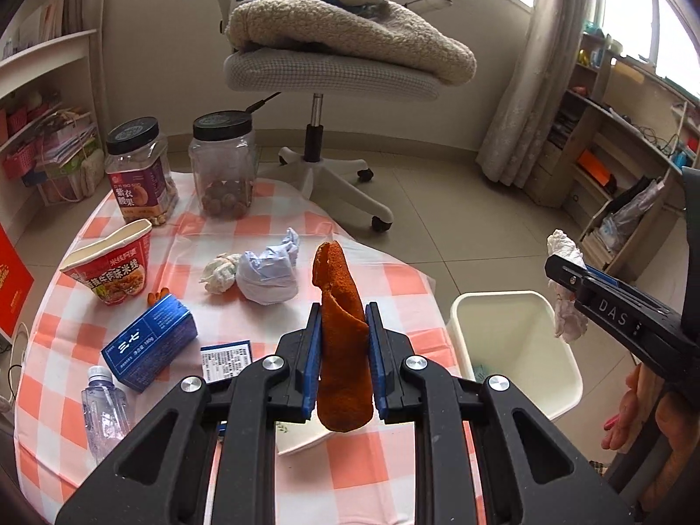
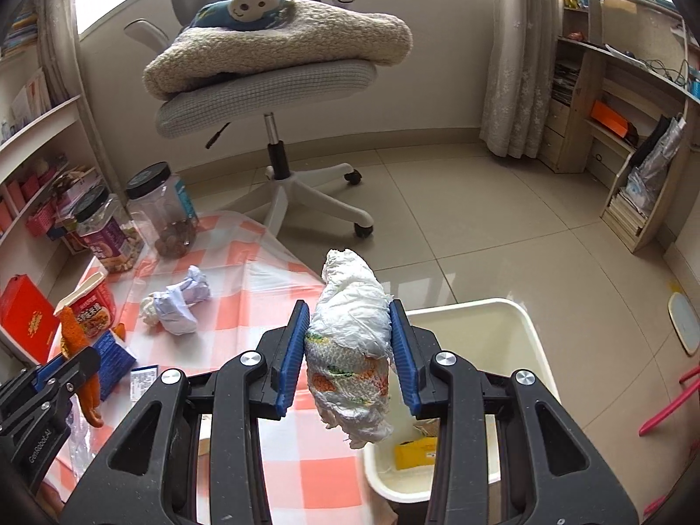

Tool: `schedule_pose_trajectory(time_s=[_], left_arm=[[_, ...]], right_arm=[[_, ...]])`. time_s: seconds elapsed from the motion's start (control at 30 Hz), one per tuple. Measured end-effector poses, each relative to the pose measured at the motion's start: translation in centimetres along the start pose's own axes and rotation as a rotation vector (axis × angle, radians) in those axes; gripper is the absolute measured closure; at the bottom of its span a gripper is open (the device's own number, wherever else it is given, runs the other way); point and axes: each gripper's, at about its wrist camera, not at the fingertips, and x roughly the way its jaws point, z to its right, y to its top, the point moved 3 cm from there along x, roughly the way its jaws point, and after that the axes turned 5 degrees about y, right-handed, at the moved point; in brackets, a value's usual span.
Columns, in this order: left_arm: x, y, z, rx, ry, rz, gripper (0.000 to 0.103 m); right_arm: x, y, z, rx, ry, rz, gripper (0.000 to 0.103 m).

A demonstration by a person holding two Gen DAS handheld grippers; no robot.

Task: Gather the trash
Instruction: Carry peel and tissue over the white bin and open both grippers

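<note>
Checked tablecloth (image 1: 385, 459) bears jars (image 1: 223, 166), noodle cup (image 1: 111, 267), blue box (image 1: 148, 345), crumpled paper (image 1: 269, 271).

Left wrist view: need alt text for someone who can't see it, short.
The left gripper is shut on a curled orange peel above a table with an orange-and-white checked cloth. At right, the right gripper holds a crumpled white tissue over a white bin. Crumpled paper, a noodle cup and a blue carton lie on the table.
</note>
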Motion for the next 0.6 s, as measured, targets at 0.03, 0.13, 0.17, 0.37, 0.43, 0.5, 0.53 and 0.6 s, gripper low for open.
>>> schedule_pose_trajectory(time_s=[0.03, 0.13, 0.17, 0.37, 0.43, 0.5, 0.53, 0.6], left_arm=[[0.1, 0.1, 0.8, 0.008, -0.009, 0.000, 0.084], [0.5, 0.2, 3.2, 0.029, -0.043, -0.011, 0.084], [0.6, 0.3, 4.0, 0.036, -0.055, -0.015, 0.084], [1.4, 0.3, 9.7, 0.101, -0.119, -0.032, 0.083], [1.7, 0.1, 11.4, 0.121, -0.137, -0.040, 0.083], [2.1, -0.1, 12.9, 0.134, -0.154, -0.053, 0.083], [2.3, -0.2, 13.6, 0.139, -0.164, -0.061, 0.083], [2.8, -0.3, 14.8, 0.144, -0.181, -0.077, 0.083]], right_arm=[[0.0, -0.1, 1.0, 0.014, -0.014, -0.004, 0.068], [-0.2, -0.1, 4.2, 0.073, -0.040, -0.012, 0.066], [-0.3, -0.1, 5.2, 0.093, -0.051, -0.017, 0.064], [-2.2, 0.2, 10.4, 0.208, -0.150, 0.048, 0.031], [-3.0, 0.3, 11.8, 0.234, -0.179, 0.073, 0.022], [-3.5, 0.4, 13.1, 0.270, -0.202, 0.096, 0.016], [-3.7, 0.4, 13.8, 0.285, -0.210, 0.102, 0.015], [-4.0, 0.5, 14.9, 0.306, -0.222, 0.108, 0.013]])
